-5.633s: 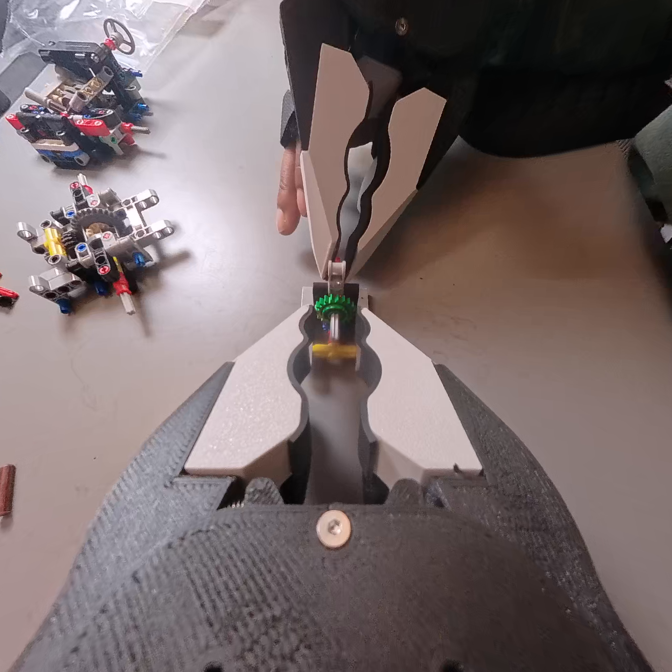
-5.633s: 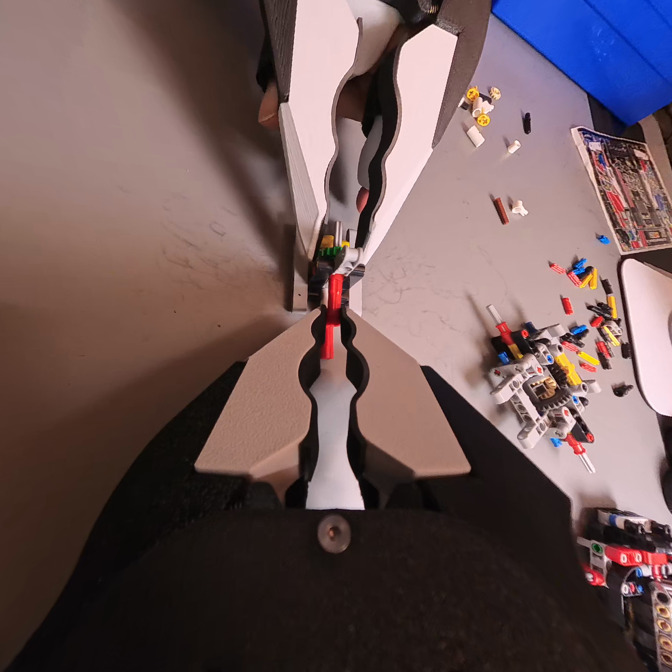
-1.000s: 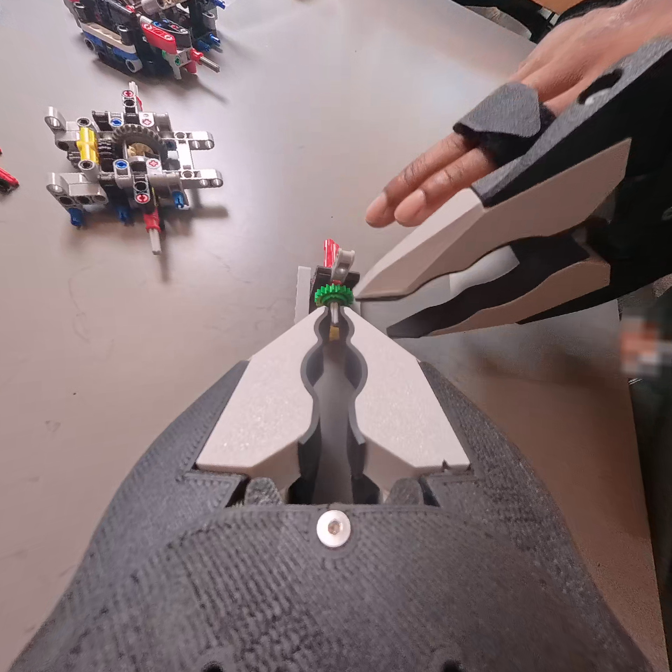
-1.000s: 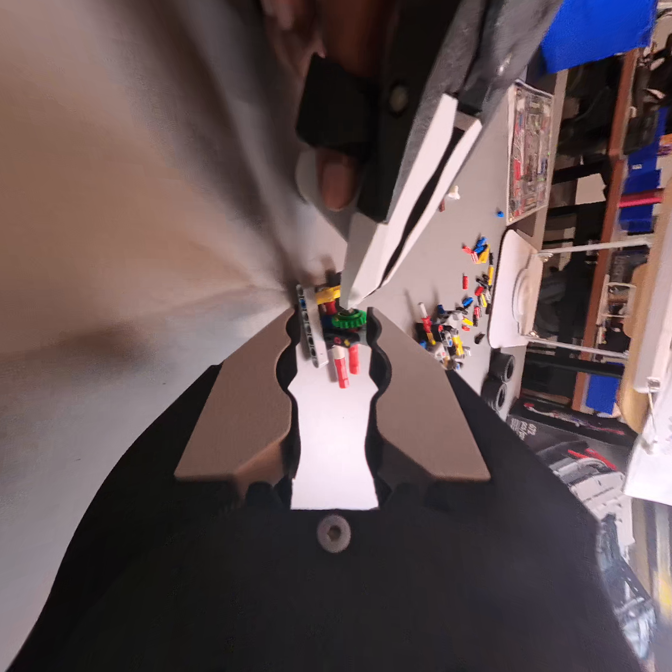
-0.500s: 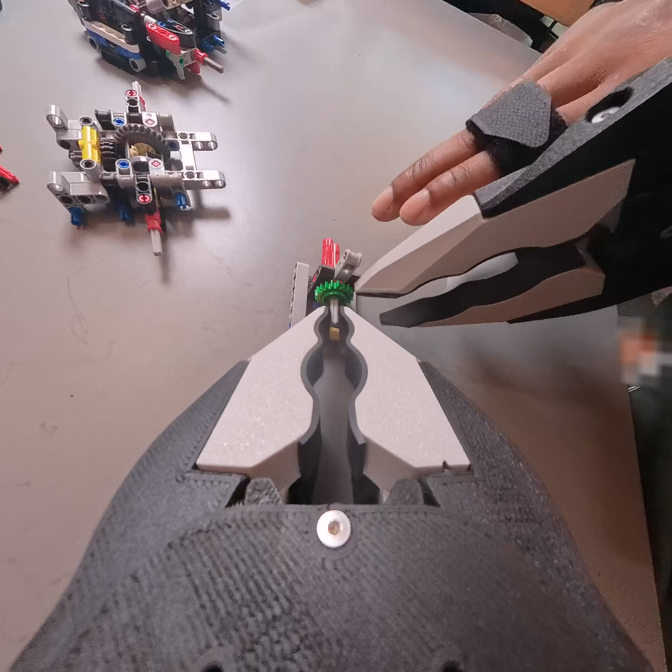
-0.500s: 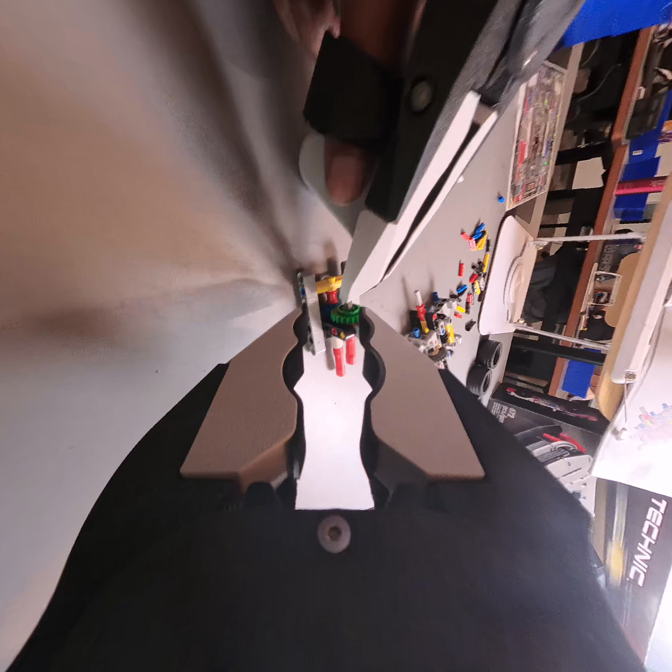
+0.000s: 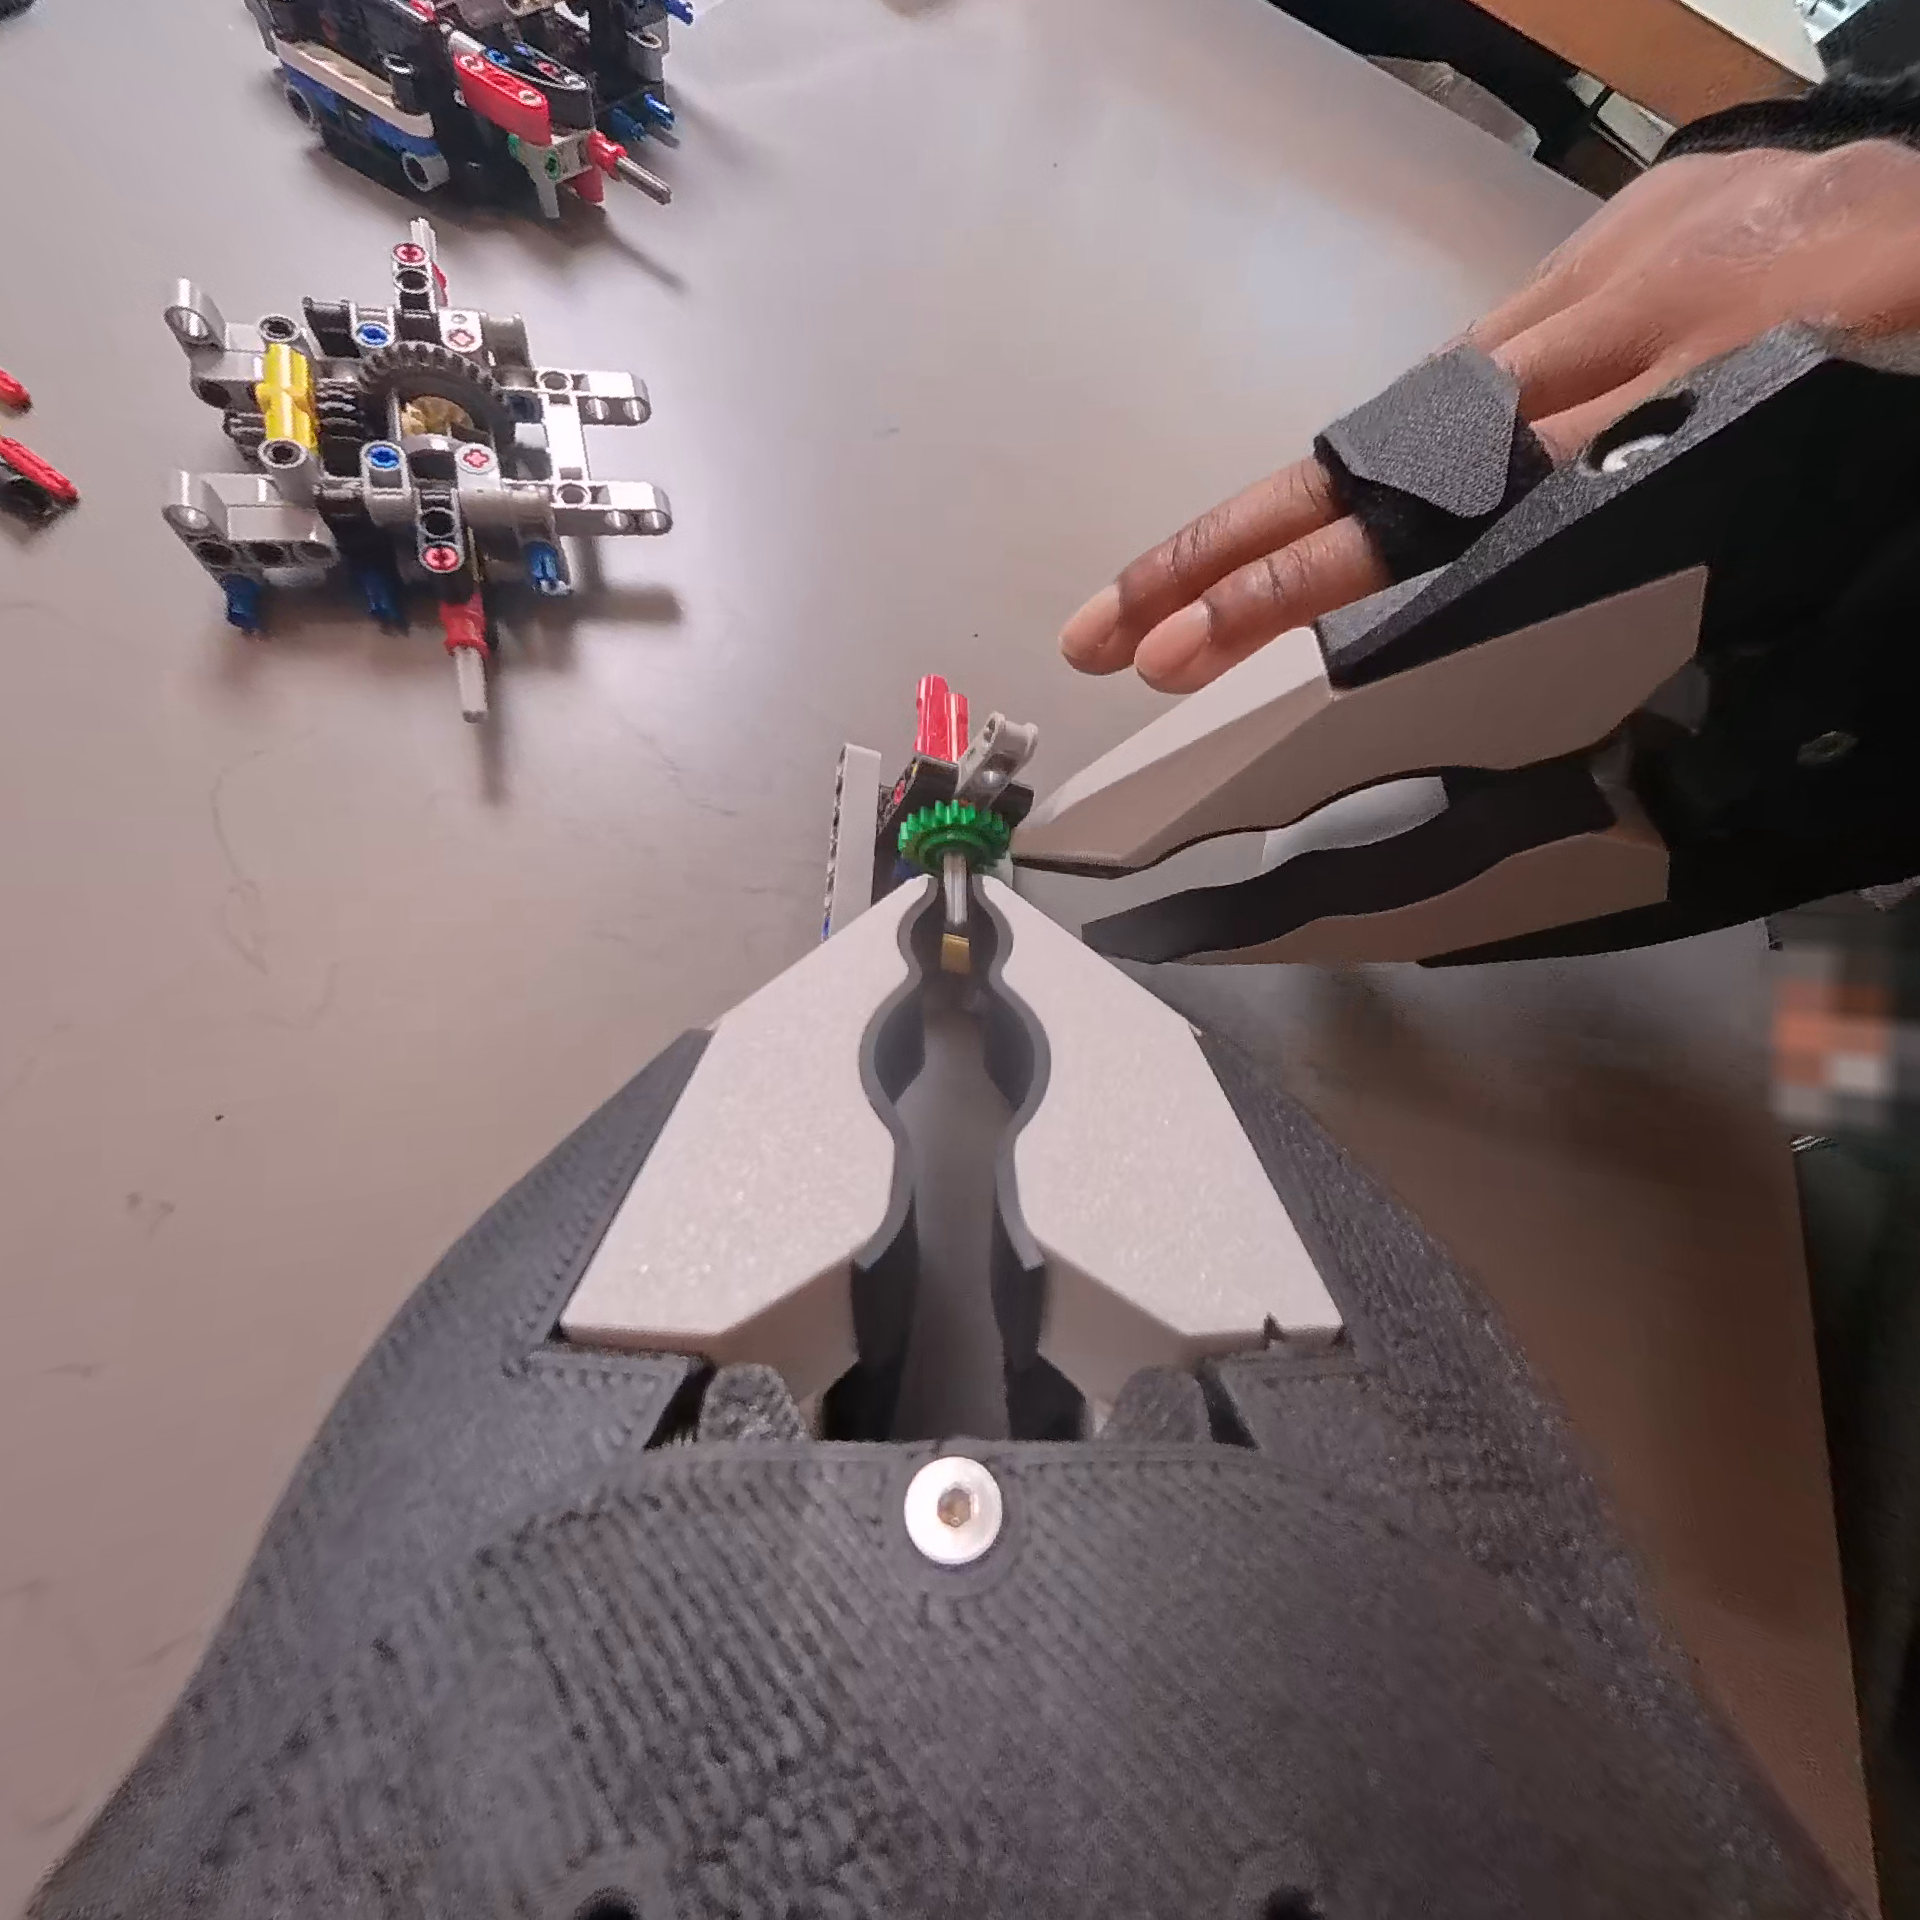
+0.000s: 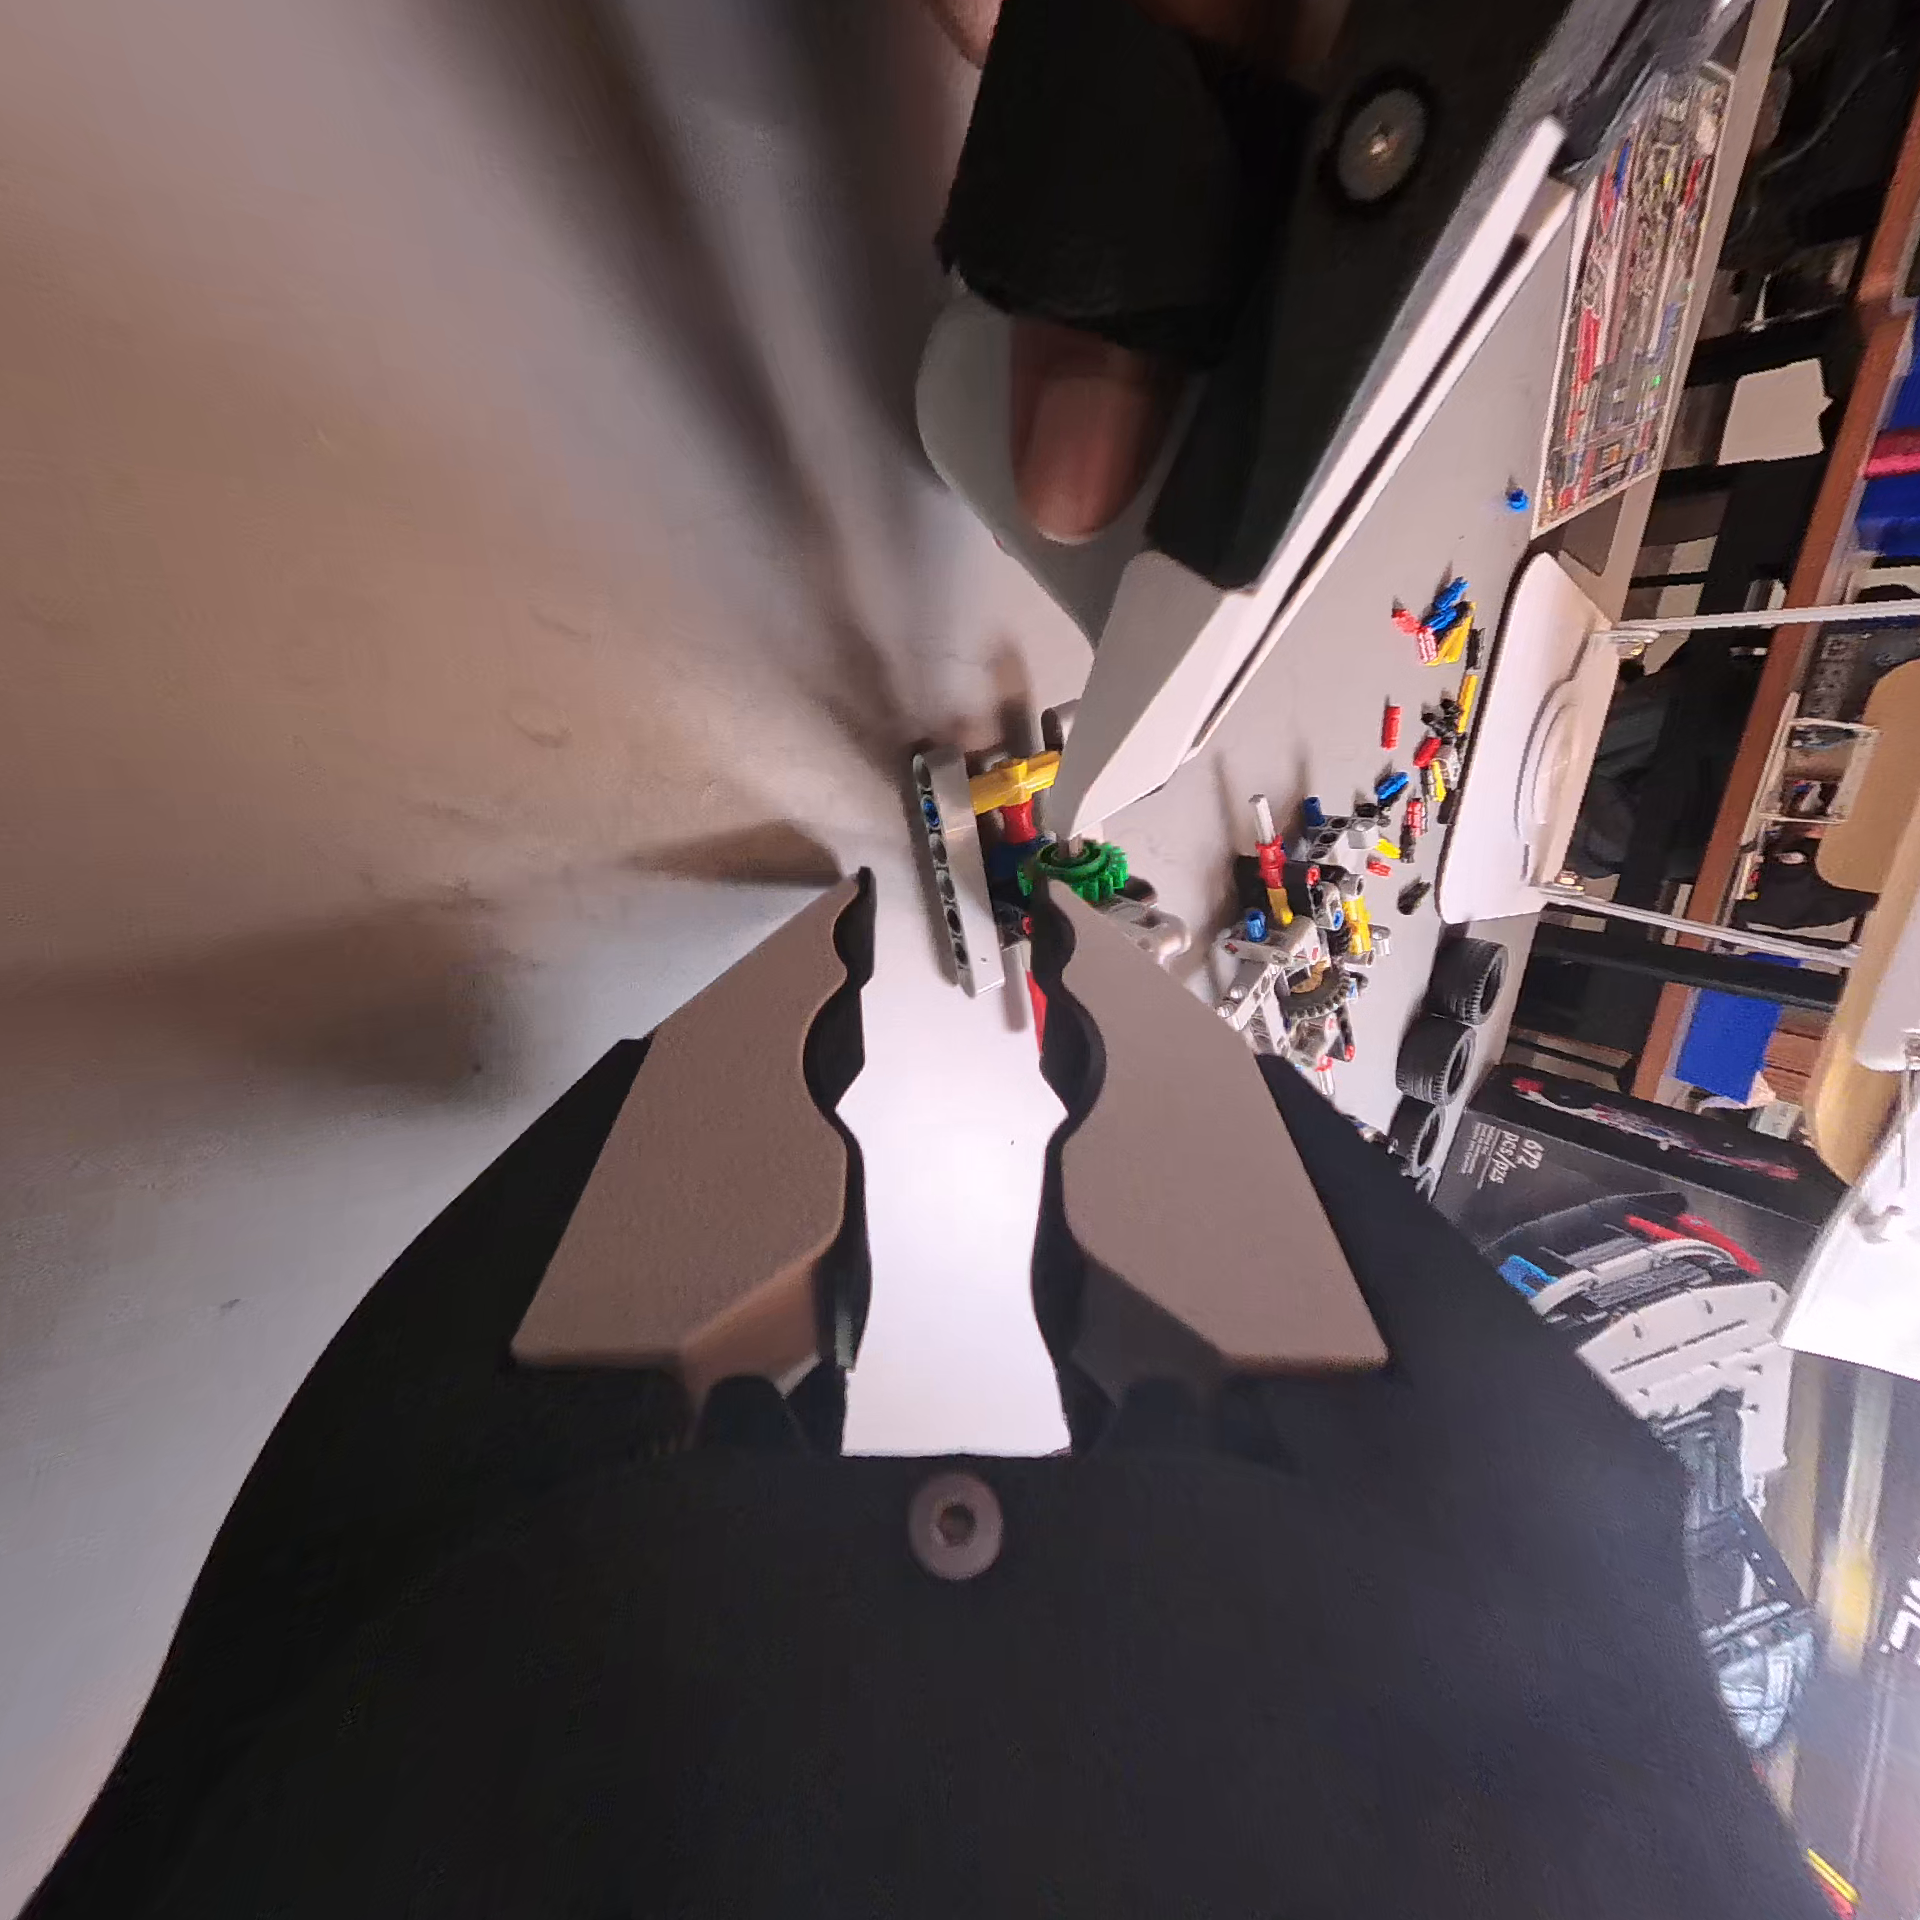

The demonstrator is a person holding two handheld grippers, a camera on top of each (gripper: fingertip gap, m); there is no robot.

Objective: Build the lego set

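My left gripper (image 7: 956, 883) is shut on the grey axle of a small brick assembly with a green gear (image 7: 954, 828), a grey beam (image 7: 854, 821) and a red axle (image 7: 940, 712), held just above the table. My right gripper (image 8: 956, 888) is open around the same assembly from the side. The grey beam (image 8: 951, 873) stands clear of its left finger, and its right fingertip (image 8: 1055, 909) is at the green gear (image 8: 1086, 868). The right gripper also shows in the left wrist view (image 7: 1055, 883), and the left gripper in the right wrist view (image 8: 1075, 810).
A larger grey gear-frame assembly (image 7: 416, 436) and a vehicle chassis (image 7: 468, 83) lie on the table at the far left. In the right wrist view there are loose small pieces (image 8: 1434, 665), black tyres (image 8: 1455, 987), a white tray (image 8: 1548, 727) and a dark box (image 8: 1621, 1195). Only a small space, under 4 cm, lies between the two pairs of fingers.
The right gripper let go of the red axle it held earlier and swung round to the assembly's side. In the last second its jaws narrowed slightly around it. The left grasp is unchanged.
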